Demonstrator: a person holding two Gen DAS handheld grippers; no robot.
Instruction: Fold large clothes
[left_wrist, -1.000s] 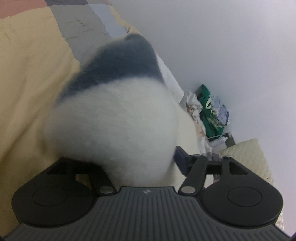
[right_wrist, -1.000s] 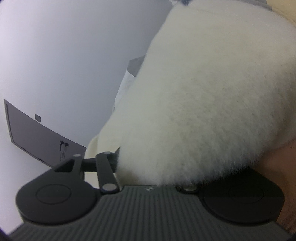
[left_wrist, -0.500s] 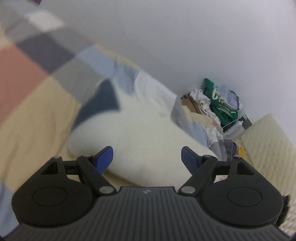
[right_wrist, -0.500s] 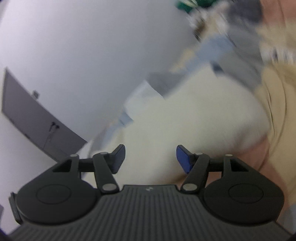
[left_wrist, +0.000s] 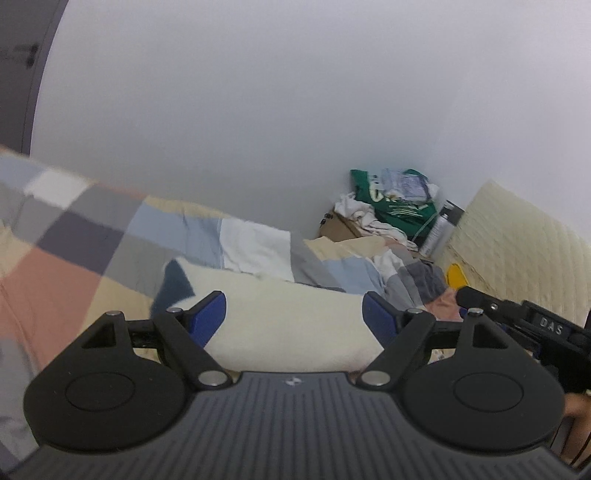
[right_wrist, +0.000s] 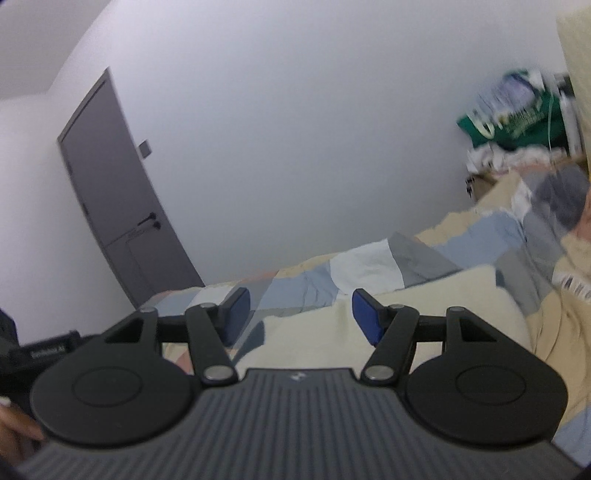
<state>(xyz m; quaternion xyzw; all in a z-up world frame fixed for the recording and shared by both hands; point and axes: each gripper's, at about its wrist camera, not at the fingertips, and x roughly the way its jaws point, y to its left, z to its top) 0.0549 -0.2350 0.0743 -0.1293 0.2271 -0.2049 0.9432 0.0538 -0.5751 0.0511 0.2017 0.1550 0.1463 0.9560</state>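
A fluffy cream fleece garment with a dark blue patch lies in a folded bundle on the patchwork quilt. My left gripper hovers above and in front of it, open, with nothing between its blue pads. In the right wrist view the same garment stretches to the right under my right gripper. That gripper is open too, its blue pads clear of the cloth.
A heap of clothes with a green shirt sits in the far corner beside a spray can and a quilted cream headboard. The other tool's black casing shows at right. A grey door stands left.
Both grippers let go of the fleece, opened, rose and rolled level. The garment, which filled both views a second ago, now lies on the bed below them.
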